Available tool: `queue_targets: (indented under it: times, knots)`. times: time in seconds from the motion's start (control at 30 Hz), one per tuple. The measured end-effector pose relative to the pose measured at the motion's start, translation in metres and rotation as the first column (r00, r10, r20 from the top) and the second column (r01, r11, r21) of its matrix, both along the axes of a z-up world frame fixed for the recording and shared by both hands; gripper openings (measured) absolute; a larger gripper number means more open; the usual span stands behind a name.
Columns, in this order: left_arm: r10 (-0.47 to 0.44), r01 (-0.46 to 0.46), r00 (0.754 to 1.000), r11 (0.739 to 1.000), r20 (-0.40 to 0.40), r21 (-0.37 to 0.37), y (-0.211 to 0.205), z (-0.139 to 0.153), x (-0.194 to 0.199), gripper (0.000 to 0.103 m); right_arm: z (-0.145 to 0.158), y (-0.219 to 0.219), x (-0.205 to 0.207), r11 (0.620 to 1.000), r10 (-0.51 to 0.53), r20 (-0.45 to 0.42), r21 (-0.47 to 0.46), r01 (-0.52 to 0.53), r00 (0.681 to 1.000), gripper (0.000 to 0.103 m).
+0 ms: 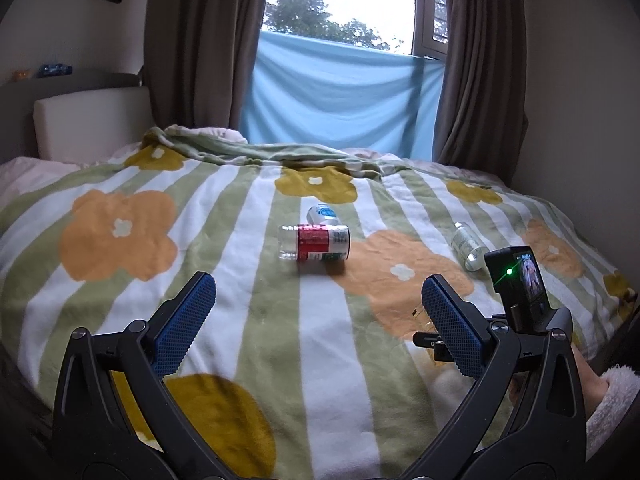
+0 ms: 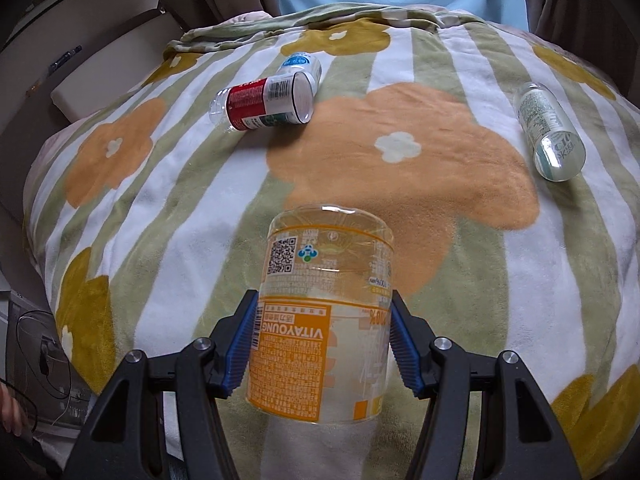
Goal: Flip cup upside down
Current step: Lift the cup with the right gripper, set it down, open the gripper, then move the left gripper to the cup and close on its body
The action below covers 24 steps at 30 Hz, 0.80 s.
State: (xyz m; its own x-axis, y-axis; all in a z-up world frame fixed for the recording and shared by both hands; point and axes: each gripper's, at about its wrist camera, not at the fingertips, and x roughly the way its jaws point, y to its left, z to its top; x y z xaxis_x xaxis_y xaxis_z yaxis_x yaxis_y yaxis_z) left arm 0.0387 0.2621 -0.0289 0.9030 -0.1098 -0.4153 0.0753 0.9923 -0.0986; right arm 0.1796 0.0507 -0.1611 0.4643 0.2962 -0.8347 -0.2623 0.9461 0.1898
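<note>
My right gripper (image 2: 322,332) is shut on a clear plastic cup with an orange label (image 2: 324,304). The label text reads upside down and the cup's closed end points up and away from me. The cup hangs just above the flowered blanket (image 2: 400,184). My left gripper (image 1: 318,316) is open and empty over the near part of the bed. In the left wrist view the right gripper body (image 1: 516,292) shows at the right, with a sliver of the cup (image 1: 422,318) behind my right finger.
A red-labelled cup (image 1: 316,243) (image 2: 266,102) lies on its side mid-bed, with a blue-and-white cup (image 1: 322,214) (image 2: 302,65) behind it. A clear green-labelled bottle (image 1: 468,246) (image 2: 548,132) lies at the right. Headboard at the left, curtains and window behind.
</note>
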Motion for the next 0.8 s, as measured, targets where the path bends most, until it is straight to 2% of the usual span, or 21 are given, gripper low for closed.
queue_targets:
  times: [0.17,0.33,0.4,0.47,0.53,0.63,0.7,0.73,0.8]
  knots:
    - [0.008,-0.008,1.000,1.000,-0.001,-0.005,0.000,0.002,-0.001,0.103,-0.008,0.005,0.004,1.000,0.009,-0.028,-0.013,-0.010,1.000,0.057]
    - [0.012,-0.012,1.000,1.000,-0.003,-0.003,0.000,0.002,-0.001,0.103,-0.013,0.005,0.006,1.000,0.017,-0.043,0.022,-0.016,0.999,0.058]
    - [0.020,-0.020,1.000,1.000,0.000,-0.004,0.001,0.001,-0.001,0.103,-0.013,0.006,0.006,0.999,0.018,-0.047,0.033,-0.017,0.999,0.064]
    - [0.021,-0.021,1.000,1.000,-0.002,-0.007,0.001,0.000,-0.001,0.103,-0.013,0.005,0.005,0.998,0.022,-0.043,0.055,-0.019,0.999,0.085]
    - [0.025,-0.025,1.000,1.000,-0.006,-0.008,0.001,0.000,-0.001,0.103,-0.012,0.003,0.003,0.997,0.013,-0.034,0.077,-0.010,0.999,0.089]
    - [0.031,-0.031,0.999,0.999,-0.018,-0.006,0.000,-0.002,0.004,0.103,-0.010,-0.003,0.002,0.994,-0.009,-0.023,0.108,0.011,1.000,0.090]
    - [0.034,-0.034,0.999,0.999,-0.029,-0.008,-0.001,-0.002,0.008,0.103,-0.009,-0.004,0.001,0.994,-0.015,-0.027,0.105,0.018,1.000,0.096]
    - [0.035,-0.035,0.999,0.999,-0.032,-0.009,-0.001,0.000,0.009,0.103,-0.008,-0.005,0.001,0.995,-0.015,-0.029,0.101,0.018,0.999,0.103]
    - [0.041,-0.041,0.999,0.999,-0.029,-0.004,-0.003,0.002,0.011,0.103,-0.003,-0.008,-0.003,0.995,-0.004,-0.021,0.098,0.006,1.000,0.103]
